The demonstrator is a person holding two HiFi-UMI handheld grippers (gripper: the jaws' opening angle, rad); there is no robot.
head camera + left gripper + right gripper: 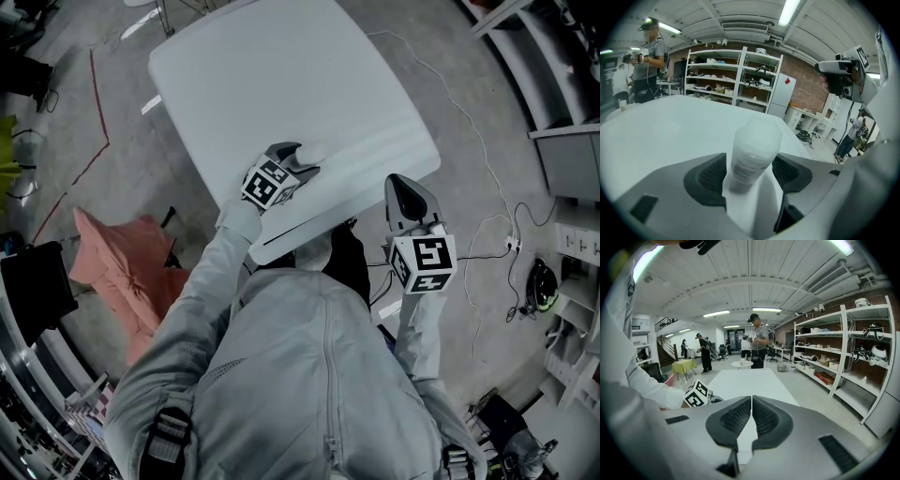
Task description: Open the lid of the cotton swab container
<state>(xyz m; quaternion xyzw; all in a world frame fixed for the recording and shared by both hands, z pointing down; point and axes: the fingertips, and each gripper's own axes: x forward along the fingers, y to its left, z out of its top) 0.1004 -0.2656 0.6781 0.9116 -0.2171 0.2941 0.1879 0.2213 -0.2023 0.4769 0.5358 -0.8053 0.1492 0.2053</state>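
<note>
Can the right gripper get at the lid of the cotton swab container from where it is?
Probably yes. The container stands upright in the open left gripper, its lid bare on top. The right gripper hangs shut beside the table, nothing between; it must open first.

Concrete floor (pixel 127 84), white table (pixel 291 84), shelving (pixel 726 75) by brick wall (pixel 806 89), strip light (pixel 787 11) overhead; pink heap (pixel 122 272), prob. cloth.

Cool ceiling strip lights (pixel 789 11), muted colour (fisheye-bent edges), soft shadows
</note>
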